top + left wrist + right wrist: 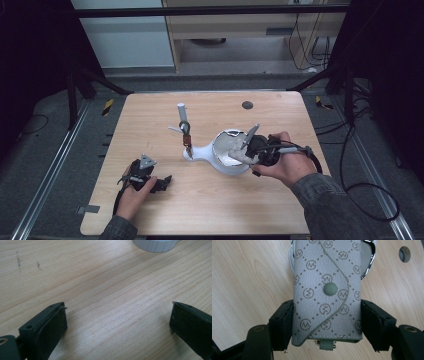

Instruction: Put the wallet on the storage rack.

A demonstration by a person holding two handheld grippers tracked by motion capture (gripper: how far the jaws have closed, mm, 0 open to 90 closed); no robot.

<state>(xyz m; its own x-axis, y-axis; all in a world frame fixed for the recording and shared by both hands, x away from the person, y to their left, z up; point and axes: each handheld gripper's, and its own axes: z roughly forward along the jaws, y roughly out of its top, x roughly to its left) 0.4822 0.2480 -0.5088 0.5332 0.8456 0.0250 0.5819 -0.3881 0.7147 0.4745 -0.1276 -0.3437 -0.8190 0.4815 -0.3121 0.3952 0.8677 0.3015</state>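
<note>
Grey woven key pouch [327, 292], printed with a diamond monogram pattern, curved flap shut by one grey snap — clamped across its width between the jaws of the right gripper [325, 325]. Its far end reaches over the chrome-rimmed white bowl [368, 262] just ahead of the jaws. Step, as judged: carrying the pouch at the bowl, whether in or out I cannot tell. Next move calls for keeping it level. Left gripper [117, 317] sits released — jaws wide, bare wood table [105, 285] between them.
</note>
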